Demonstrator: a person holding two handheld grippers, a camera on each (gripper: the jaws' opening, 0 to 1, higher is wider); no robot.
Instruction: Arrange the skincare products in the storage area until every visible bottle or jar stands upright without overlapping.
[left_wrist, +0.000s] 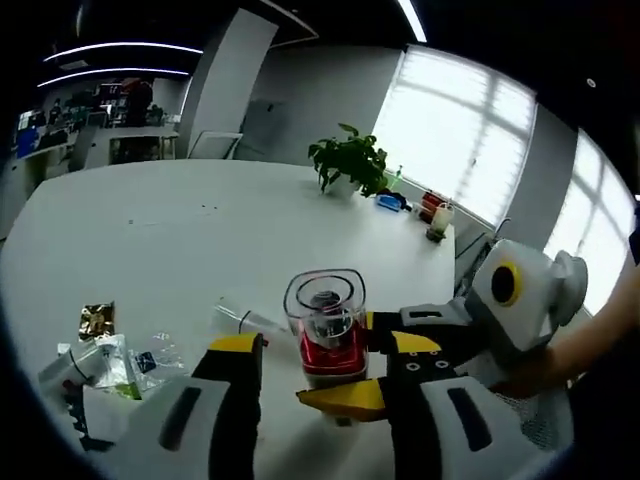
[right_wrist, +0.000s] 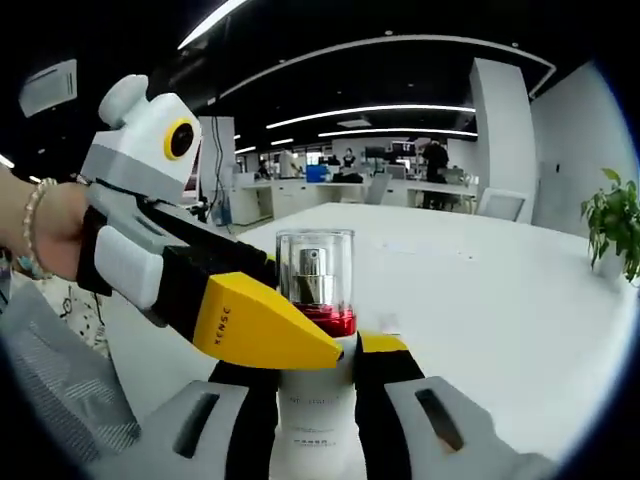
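An upright bottle (right_wrist: 312, 300) with a clear cap, a silver pump, a red band and a white body is clamped at its white body by my right gripper (right_wrist: 315, 385), which is shut on it. In the left gripper view the same bottle (left_wrist: 325, 325) stands over the white table (left_wrist: 180, 230), with the right gripper (left_wrist: 392, 334) reaching in from the right. My left gripper (left_wrist: 290, 372) is open, its jaws wide apart, and its right yellow tip sits just below the bottle. In the right gripper view one yellow jaw of the left gripper (right_wrist: 300, 340) lies against the bottle's red band.
Loose sachets and packets (left_wrist: 105, 355) and a clear tube (left_wrist: 245, 320) lie on the table at the near left. A potted plant (left_wrist: 350, 165) and small items (left_wrist: 435, 212) stand at the far edge. A person's hand (right_wrist: 45, 235) wears a bead bracelet.
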